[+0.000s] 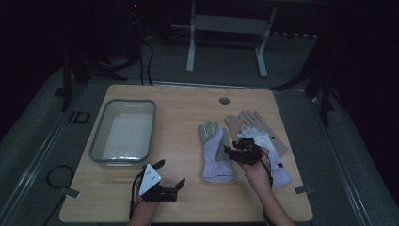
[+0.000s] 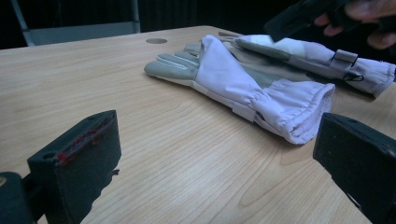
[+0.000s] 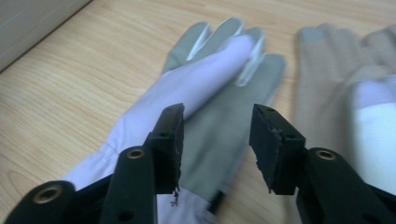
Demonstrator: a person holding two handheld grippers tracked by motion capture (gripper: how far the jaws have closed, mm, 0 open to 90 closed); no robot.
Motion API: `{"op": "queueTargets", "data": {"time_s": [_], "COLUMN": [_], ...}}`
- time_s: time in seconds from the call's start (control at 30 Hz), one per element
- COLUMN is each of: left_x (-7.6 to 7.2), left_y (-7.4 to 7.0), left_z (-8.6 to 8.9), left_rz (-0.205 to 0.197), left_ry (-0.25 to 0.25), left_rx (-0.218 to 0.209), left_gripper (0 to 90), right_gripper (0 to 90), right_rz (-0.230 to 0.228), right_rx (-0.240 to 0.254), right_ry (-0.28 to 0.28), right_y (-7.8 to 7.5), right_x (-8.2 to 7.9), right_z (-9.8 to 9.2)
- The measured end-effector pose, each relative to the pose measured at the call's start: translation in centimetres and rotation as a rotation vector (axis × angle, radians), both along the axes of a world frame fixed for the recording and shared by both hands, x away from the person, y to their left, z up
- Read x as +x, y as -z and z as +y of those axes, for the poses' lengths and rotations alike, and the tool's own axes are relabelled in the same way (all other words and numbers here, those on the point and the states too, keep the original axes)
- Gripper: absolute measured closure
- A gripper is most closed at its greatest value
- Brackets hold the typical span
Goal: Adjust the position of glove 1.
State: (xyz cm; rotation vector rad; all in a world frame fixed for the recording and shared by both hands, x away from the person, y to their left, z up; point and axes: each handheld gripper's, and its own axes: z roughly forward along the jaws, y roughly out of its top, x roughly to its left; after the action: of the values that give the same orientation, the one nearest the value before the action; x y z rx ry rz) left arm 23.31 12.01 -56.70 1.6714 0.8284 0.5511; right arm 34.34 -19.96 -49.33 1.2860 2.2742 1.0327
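A lavender and grey glove (image 1: 215,153) (image 2: 233,79) (image 3: 205,88) lies flat right of the table's middle, fingers pointing away. Just right of it a tan glove (image 1: 251,121) (image 3: 322,74) lies partly under a white glove (image 1: 270,155) (image 2: 317,53). My right gripper (image 1: 235,151) (image 3: 217,126) hovers just above the lavender glove's palm, jaws open and apart from the cloth, nothing pinched between them. My left gripper (image 1: 170,173) (image 2: 219,140) rests low near the front edge, left of the gloves, jaws spread wide and empty, facing the lavender glove's cuff.
A clear plastic bin (image 1: 129,100) stands at the table's left, its inside pale and bare. A round cable hole (image 1: 224,100) sits near the far edge. Bare wooden tabletop (image 1: 188,117) stretches between bin and gloves. A metal frame (image 1: 226,28) stands on the floor beyond.
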Motion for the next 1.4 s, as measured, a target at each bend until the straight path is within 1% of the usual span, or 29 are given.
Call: {"op": "queueTargets", "data": {"time_s": [0.03,0.07,0.1,0.17,0.27,0.37,0.47,0.53,0.57,0.63,0.67,0.7,0.77,0.8,0.83,0.87,0.97,1.0,1.03,1.07,1.1,1.13,1.2,1.27,1.3,1.33,1.37,1.4], "left_x": [0.0,0.0,0.0,0.0,0.0,0.0,0.0,0.0,0.0,0.0,0.0,0.0,0.0,0.0,0.0,0.0,0.0,0.0,0.0,0.0,0.0,0.0,0.0,0.0,0.0,0.0,0.0,0.0], "left_y": [0.0,0.0,0.0,0.0,0.0,0.0,0.0,0.0,0.0,0.0,0.0,0.0,0.0,0.0,0.0,0.0,0.0,0.0,0.0,0.0,0.0,0.0,0.0,0.0,0.0,0.0,0.0,0.0], "left_z": [0.0,0.0,0.0,0.0,0.0,0.0,0.0,0.0,0.0,0.0,0.0,0.0,0.0,0.0,0.0,0.0,0.0,0.0,0.0,0.0,0.0,0.0,0.0,0.0,0.0,0.0,0.0,0.0], "left_rz": [-0.001,0.0,-0.001,0.001,0.003,0.002,0.004,0.005,0.005,0.006,0.006,0.006,0.005,0.005,0.005,0.005,0.004,0.003,0.003,0.003,0.003,0.003,0.003,0.004,0.004,0.005,0.005,0.004], "left_ry": [0.0,0.0,0.0,0.0,-0.002,-0.003,-0.003,-0.005,-0.005,-0.006,-0.007,-0.008,-0.008,-0.009,-0.009,-0.008,-0.008,-0.008,-0.008,-0.007,-0.008,-0.008,-0.008,-0.008,-0.008,-0.008,-0.009,-0.01], "left_rx": [0.002,0.002,0.003,0.001,-0.003,-0.003,0.0,-0.001,-0.001,-0.004,-0.005,-0.003,0.001,0.001,0.002,0.002,0.004,0.005,0.005,0.005,0.005,0.004,0.002,0.001,0.002,0.002,0.002,0.002], "left_gripper": [1.1,1.1,1.1,1.1,1.1,1.1,1.2,1.1,1.1,1.1,1.1,1.1,1.2,1.1,1.1,1.1,1.1,1.1,1.2,1.1,1.1,1.1,1.1,1.2,1.2,1.2,1.2,1.2], "right_gripper": [53.1,53.6,54.0,54.8,53.3,49.4,48.3,47.0,47.0,44.9,44.9,44.9,45.3,45.6,45.6,45.6,45.6,45.6,45.8,46.4,46.4,46.8,46.4,46.8,46.8,51.6,51.6,54.8], "right_rz": [-0.009,-0.017,-0.022,-0.032,-0.031,-0.035,-0.039,-0.025,-0.025,0.007,0.014,0.022,0.029,0.047,0.047,0.065,0.07,0.08,0.078,0.081,0.081,0.086,0.103,0.129,0.129,0.136,0.136,0.13], "right_rx": [-0.005,-0.005,-0.004,-0.021,-0.044,-0.092,-0.131,-0.135,-0.135,-0.12,-0.136,-0.147,-0.156,-0.166,-0.166,-0.17,-0.168,-0.169,-0.219,-0.221,-0.221,-0.219,-0.231,-0.235,-0.235,-0.201,-0.201,-0.185], "right_ry": [-0.004,-0.003,-0.003,0.001,0.018,0.032,0.046,0.043,0.043,0.034,0.028,0.024,0.019,-0.002,-0.002,-0.028,-0.036,-0.047,-0.054,-0.058,-0.058,-0.061,-0.072,-0.094,-0.094,-0.111,-0.111,-0.127], "right_y": [-0.7,-1.0,-1.3,-1.7,-2.1,-2.5,-2.9,-3.1,-3.1,-3.1,-3.0,-3.0,-2.9,-2.6,-2.6,-2.2,-2.0,-1.7,-0.7,-0.2,-0.2,0.1,0.9,2.4,2.4,2.9,2.9,3.0], "right_x": [0.1,0.1,0.1,0.2,0.3,0.4,0.3,0.3,0.3,0.2,0.0,-0.1,-0.2,-0.3,-0.3,-0.5,-0.5,-0.6,-0.4,0.0,0.0,0.3,0.8,1.3,1.3,1.5,1.5,1.4], "right_z": [-1.0,-1.6,-2.1,-3.3,-5.2,-7.0,-8.8,-10.1,-10.1,-11.7,-12.5,-12.9,-13.2,-13.7,-13.7,-13.9,-13.9,-13.8,-13.4,-13.4,-13.4,-13.5,-13.7,-13.8,-13.8,-13.9,-13.9,-14.0]}}
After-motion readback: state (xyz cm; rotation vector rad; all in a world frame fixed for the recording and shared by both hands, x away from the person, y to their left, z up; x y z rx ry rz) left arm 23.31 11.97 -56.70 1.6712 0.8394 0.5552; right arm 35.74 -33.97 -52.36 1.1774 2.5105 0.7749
